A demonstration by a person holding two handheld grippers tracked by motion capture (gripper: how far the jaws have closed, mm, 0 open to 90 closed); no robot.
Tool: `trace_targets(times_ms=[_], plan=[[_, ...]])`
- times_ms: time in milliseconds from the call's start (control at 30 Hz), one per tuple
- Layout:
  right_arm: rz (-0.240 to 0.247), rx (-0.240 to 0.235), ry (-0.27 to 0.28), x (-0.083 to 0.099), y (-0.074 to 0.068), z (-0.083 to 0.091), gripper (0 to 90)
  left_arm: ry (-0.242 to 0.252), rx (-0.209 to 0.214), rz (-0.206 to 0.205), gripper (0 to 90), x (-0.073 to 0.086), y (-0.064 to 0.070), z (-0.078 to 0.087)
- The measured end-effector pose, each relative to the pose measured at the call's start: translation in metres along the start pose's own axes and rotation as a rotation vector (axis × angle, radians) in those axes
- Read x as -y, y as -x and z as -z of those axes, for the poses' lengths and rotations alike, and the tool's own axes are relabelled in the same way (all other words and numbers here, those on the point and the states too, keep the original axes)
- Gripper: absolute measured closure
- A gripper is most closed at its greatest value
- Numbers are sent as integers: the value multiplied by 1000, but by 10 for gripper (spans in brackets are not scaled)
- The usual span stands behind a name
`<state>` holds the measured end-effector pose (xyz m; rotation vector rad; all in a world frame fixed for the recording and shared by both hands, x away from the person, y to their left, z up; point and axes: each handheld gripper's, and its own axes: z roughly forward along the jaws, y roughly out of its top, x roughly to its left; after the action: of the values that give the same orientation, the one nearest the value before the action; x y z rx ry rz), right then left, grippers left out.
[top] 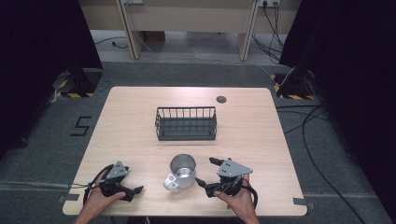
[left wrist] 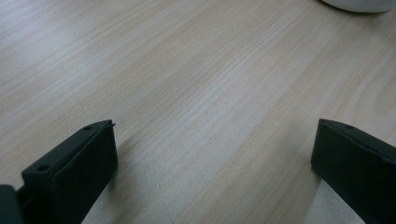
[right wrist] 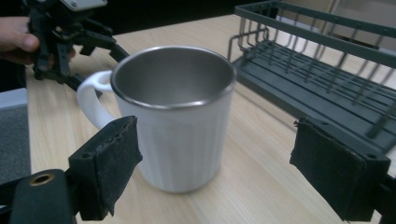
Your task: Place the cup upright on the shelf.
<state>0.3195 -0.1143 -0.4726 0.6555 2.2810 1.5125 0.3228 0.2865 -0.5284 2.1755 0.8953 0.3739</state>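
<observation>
A white mug (top: 182, 171) with a steel inside stands upright near the table's front edge, its handle toward the front left. My right gripper (top: 206, 171) is just right of it, open, jaws pointing at the mug. In the right gripper view the mug (right wrist: 175, 116) stands close ahead of the wide-apart jaws of the right gripper (right wrist: 215, 130), not touched by them. My left gripper (top: 134, 180) rests left of the mug, open and holding nothing. In its own view the left gripper (left wrist: 215, 123) has bare wood between its jaws, and the mug's base (left wrist: 359, 3) peeks in at the top right.
A dark wire basket (top: 186, 123) sits mid-table behind the mug, seemingly with nothing in it; it also appears as the basket (right wrist: 317, 60) in the right gripper view. A small round grommet (top: 221, 99) marks the far side of the table (top: 130, 116). Cables lie on the floor to the right.
</observation>
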Motion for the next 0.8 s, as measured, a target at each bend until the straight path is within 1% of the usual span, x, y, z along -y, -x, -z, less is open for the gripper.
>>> trace_targets(times_ms=[67, 133, 167, 300, 333, 367, 433, 467, 500, 567, 600, 633, 667, 700, 800], plan=[[-4, -17, 12, -1, -2, -4, 151, 0, 0, 0, 0, 0, 0, 0], [1, -22, 12, -2, -3, -6, 151, 0, 0, 0, 0, 0, 0, 0], [16, -34, 13, -4, -5, -9, 151, 2, -1, 0, 0, 0, 0, 0], [21, -49, 19, -5, -7, -16, 151, 0, 0, 1, 0, 0, 0, 0], [29, -55, 17, -5, -7, -18, 151, 0, 0, 0, 0, 0, 0, 0], [27, -62, 20, -5, -7, -20, 150, 0, 0, 0, 0, 0, 0, 0], [-3, -82, 39, -5, -5, -24, 150, 0, 0, 0, 0, 0, 0, 0], [-3, -82, 39, -5, -5, -24, 150, 0, 0, 0, 0, 0, 0, 0], [-16, -93, 53, -7, -4, -28, 148, 0, 0, 0, 0, 0, 0, 0], [-3, -109, 53, -8, -4, -33, 147, 0, 0, 0, 0, 0, 0, 0], [-3, -109, 53, -8, -4, -33, 147, 0, 0, 0, 0, 0, 0, 0], [-2, -130, 54, -8, -4, -37, 137, 0, 0, 0, 0, 0, 0, 0], [-2, -130, 54, -8, -4, -37, 137, 0, 0, 0, 0, 0, 0, 0], [-3, -133, 49, -8, -4, -41, 111, 0, 0, 0, 0, 0, 0, 0], [3, -141, 47, -9, -4, -46, 86, 0, 0, 0, 0, 0, 0, 0]])
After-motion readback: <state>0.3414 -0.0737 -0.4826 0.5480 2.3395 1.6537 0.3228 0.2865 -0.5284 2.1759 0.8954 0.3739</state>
